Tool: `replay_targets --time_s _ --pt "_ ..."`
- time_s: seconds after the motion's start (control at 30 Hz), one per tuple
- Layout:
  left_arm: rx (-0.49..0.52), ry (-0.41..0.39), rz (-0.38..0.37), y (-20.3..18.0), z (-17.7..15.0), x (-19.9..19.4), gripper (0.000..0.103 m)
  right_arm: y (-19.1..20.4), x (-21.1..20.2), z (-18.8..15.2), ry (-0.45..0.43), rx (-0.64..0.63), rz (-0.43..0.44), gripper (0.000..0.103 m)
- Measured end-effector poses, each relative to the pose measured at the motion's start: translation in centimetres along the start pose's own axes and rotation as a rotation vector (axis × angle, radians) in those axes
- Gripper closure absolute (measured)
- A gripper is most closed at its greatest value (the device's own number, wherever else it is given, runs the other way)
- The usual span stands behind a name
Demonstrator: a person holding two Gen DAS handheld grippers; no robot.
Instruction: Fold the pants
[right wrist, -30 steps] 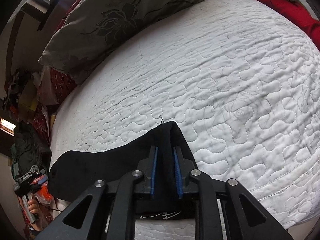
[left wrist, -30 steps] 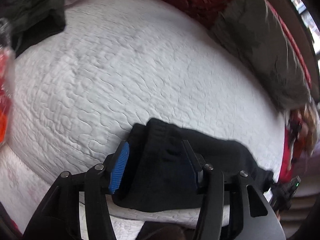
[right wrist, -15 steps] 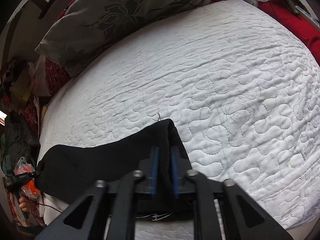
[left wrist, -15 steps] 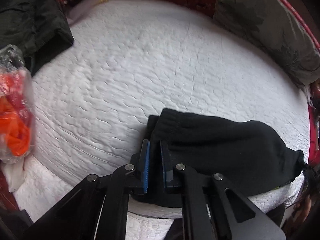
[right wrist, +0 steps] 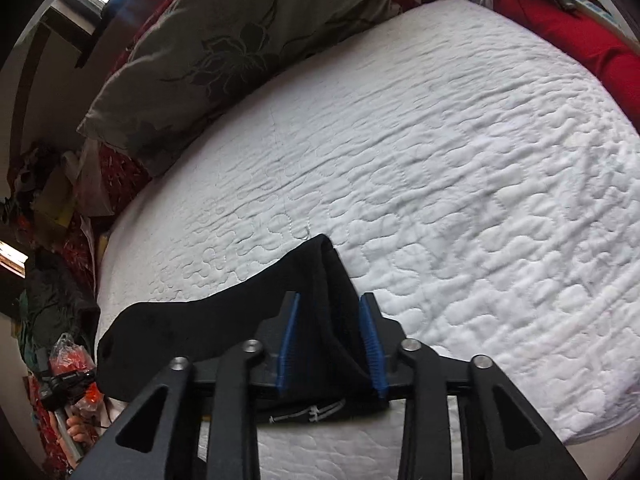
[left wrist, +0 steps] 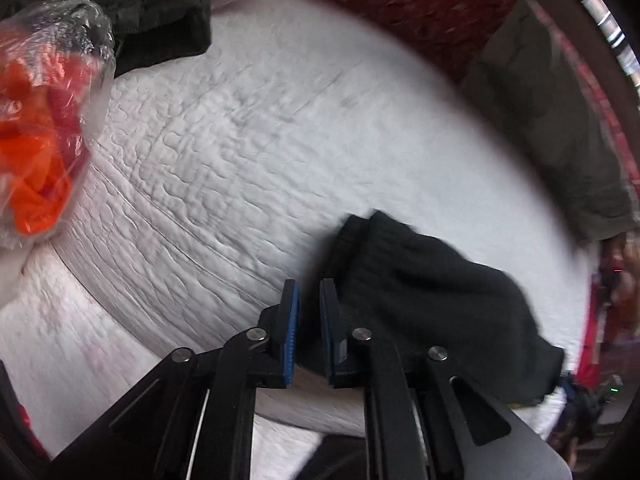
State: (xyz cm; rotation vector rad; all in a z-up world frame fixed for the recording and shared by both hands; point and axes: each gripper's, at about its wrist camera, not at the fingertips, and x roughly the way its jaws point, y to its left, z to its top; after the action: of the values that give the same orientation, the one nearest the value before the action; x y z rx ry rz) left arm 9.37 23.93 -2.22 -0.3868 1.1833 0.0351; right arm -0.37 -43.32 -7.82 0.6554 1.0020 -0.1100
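Black pants [right wrist: 224, 320] stretch crosswise on the quilt [right wrist: 440, 160] between both grippers; right gripper [right wrist: 330, 340] opening around fabric, left gripper [left wrist: 306, 332] opening narrowly, fabric between.

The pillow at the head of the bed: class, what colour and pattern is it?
The pillow is grey-green with a dark flower print, clearest in the right wrist view.
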Motion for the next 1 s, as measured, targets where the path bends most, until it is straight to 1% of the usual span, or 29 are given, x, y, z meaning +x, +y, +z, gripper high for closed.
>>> replay_targets --time_s 0.03,0.07,0.13,0.2,0.27,0.33,0.4,0.47,0.53,0.67,0.8,0.87,0.9,0.93,0.97,1.0 --pt "0.001 0.003 -0.033 -0.4 -0.6 -0.6 0.073 -0.5 -0.5 -0.1 -0.006 0.009 0.001 0.065" --pt "0.008 0.013 -0.065 -1.2 -1.5 -1.0 0.052 -1.0 -1.0 -0.4 -0.003 0.023 0.01 0.063" --pt "0.031 0.022 -0.126 -3.0 -3.3 -1.4 0.034 -1.9 -1.3 -0.8 0.006 0.042 0.021 0.061" --pt "0.047 0.052 -0.188 -5.6 -5.6 -1.1 0.034 -3.0 -1.4 -1.3 0.016 0.065 0.027 0.057" --pt "0.04 0.116 -0.266 -8.1 -7.4 0.4 0.034 -4.1 -1.1 -1.9 0.034 0.102 0.051 0.056" --pt "0.025 0.183 -0.324 -10.8 -9.3 2.3 0.034 -4.6 -0.5 -2.3 0.055 0.126 0.082 0.055" --pt "0.031 0.244 -0.36 -13.6 -10.9 4.1 0.034 -4.9 -0.1 -2.8 0.067 0.139 0.099 0.055" --pt "0.026 0.289 -0.382 -15.8 -11.9 5.4 0.034 -4.7 0.1 -3.2 0.062 0.139 0.109 0.051" --pt "0.021 0.326 -0.382 -18.1 -12.9 6.6 0.034 -4.6 0.0 -3.4 0.058 0.143 0.123 0.049" --pt "-0.024 0.37 -0.372 -20.6 -14.5 8.6 0.034 -4.6 -0.3 -3.6 0.059 0.148 0.145 0.048" --pt "-0.052 0.409 -0.364 -21.5 -15.6 9.2 0.034 -5.7 -0.4 -3.3 0.059 0.187 0.186 0.048" --pt "-0.052 0.42 -0.369 -21.4 -16.1 9.2 0.034 -5.8 -0.4 -3.2 0.051 0.189 0.181 0.048" --pt "-0.047 0.418 -0.365 -21.4 -16.2 9.2 0.034 -5.6 -1.0 -3.1 0.019 0.167 0.156 0.048" --pt "-0.042 0.412 -0.358 -21.5 -16.2 9.1 0.034 -5.2 -1.3 -2.8 -0.004 0.137 0.154 0.048" --pt "-0.041 0.409 -0.354 -21.5 -16.2 9.1 0.034 -4.6 -1.6 -2.8 -0.017 0.089 0.163 0.049" --pt "-0.045 0.406 -0.35 -21.4 -16.1 9.1 0.034 -4.1 -1.6 -2.7 -0.011 0.054 0.163 0.049"
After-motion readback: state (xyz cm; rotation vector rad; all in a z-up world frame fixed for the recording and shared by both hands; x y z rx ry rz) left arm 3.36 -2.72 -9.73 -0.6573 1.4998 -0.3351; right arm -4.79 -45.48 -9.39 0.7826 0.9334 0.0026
